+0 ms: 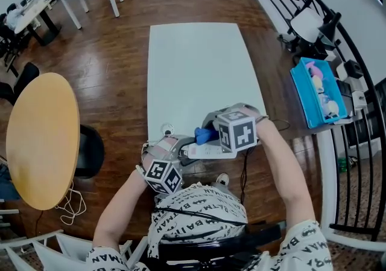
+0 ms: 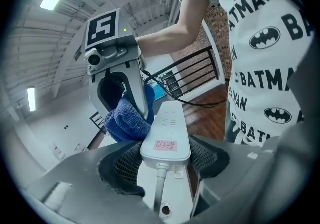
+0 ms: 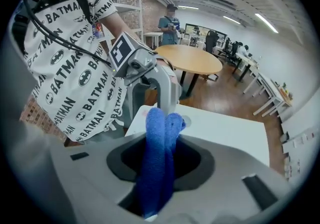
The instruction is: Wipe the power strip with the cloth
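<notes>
Power strip clamped in left hand-held gripper, cloth pinched in right hand-held gripper, at table edge

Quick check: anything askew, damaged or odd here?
Nothing stands out. The left hand-held gripper grips the power strip by its cord end, and the right hand-held gripper holds the blue cloth against its side. No damage or spill shows.

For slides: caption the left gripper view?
Left gripper grips white power strip while right gripper holds blue cloth at its side.
</notes>
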The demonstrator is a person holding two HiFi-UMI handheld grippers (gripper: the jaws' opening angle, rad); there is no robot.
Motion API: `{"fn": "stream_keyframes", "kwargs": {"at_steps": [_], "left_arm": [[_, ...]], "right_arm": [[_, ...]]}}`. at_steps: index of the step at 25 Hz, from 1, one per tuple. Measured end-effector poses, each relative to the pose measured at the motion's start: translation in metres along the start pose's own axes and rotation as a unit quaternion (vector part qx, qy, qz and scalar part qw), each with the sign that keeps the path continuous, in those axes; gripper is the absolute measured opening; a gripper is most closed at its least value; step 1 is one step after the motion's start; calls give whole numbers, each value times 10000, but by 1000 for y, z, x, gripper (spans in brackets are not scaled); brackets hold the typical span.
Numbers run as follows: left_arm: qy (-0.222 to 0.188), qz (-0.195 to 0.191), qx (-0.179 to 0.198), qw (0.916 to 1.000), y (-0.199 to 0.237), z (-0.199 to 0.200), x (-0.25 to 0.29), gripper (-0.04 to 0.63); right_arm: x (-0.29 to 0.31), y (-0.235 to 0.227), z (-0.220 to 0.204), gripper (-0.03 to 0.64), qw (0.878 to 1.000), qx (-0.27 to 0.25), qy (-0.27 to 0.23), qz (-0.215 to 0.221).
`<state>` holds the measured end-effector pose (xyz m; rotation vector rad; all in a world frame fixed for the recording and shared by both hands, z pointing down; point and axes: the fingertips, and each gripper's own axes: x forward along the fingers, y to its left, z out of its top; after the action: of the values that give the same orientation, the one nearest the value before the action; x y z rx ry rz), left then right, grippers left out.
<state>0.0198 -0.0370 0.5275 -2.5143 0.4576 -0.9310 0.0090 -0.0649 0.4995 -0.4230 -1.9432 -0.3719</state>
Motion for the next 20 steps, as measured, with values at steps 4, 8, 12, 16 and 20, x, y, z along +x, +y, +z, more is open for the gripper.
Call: {"fn": "stream_keyframes", "kwargs": {"at_steps": [4,8,12,16,20], "left_arm": [[-52,8,-59,10000,1,-2,-6,290],[-68,78,-149,9998,10,-3,-9,290],[-74,142,-182,9997,17,-6,-11,291],[-130,226,-294,9992,23,-8,-17,291],[-228,370,-531,9976,29,-9,-20,290]], "right_arm": [[0,5,-10,137,9999,82,102,40],[-7,8,-37,137,9991,278,325,16],[-17,13,-70,137,9969,561,554,-78],[-24,17,-97,137,9934,923,630,-259],[-32,12,-112,137,9890,1250,402,-687]]}}
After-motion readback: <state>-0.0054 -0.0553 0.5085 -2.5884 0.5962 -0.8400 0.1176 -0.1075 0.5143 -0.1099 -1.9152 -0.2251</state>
